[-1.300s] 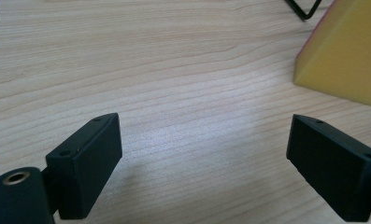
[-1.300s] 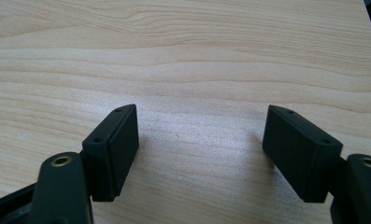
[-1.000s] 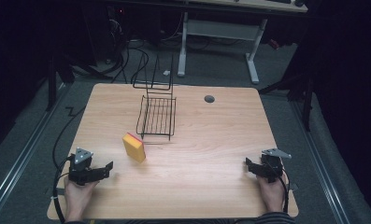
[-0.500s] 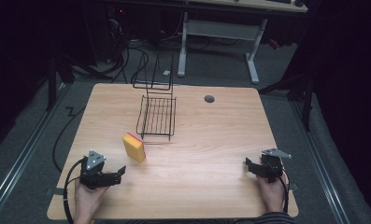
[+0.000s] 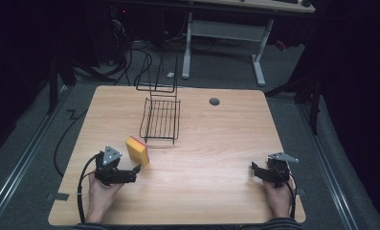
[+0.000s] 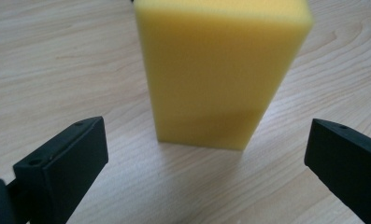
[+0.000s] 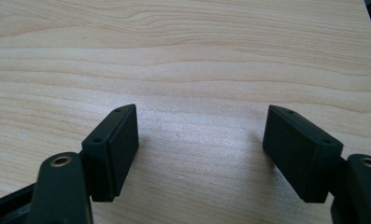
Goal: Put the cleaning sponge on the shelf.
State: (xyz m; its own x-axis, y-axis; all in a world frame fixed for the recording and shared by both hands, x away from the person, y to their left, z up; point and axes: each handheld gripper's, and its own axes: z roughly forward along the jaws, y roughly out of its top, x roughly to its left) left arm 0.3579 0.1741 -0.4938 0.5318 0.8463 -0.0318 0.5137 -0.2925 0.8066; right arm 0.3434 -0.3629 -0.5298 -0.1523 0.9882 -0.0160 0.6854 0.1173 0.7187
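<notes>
Lit from above, with the wooden table [image 5: 202, 158] bright and even against dim, nearly black surroundings. Soft short shadows under the yellow sponge [image 6: 223, 70] and the black wire rack [image 5: 161, 120]. Slightly grainy from high up; blurred on the sponge's near face; no glare.

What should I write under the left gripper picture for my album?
Open black fingers line up on a yellow sponge standing on the wooden table.
</notes>
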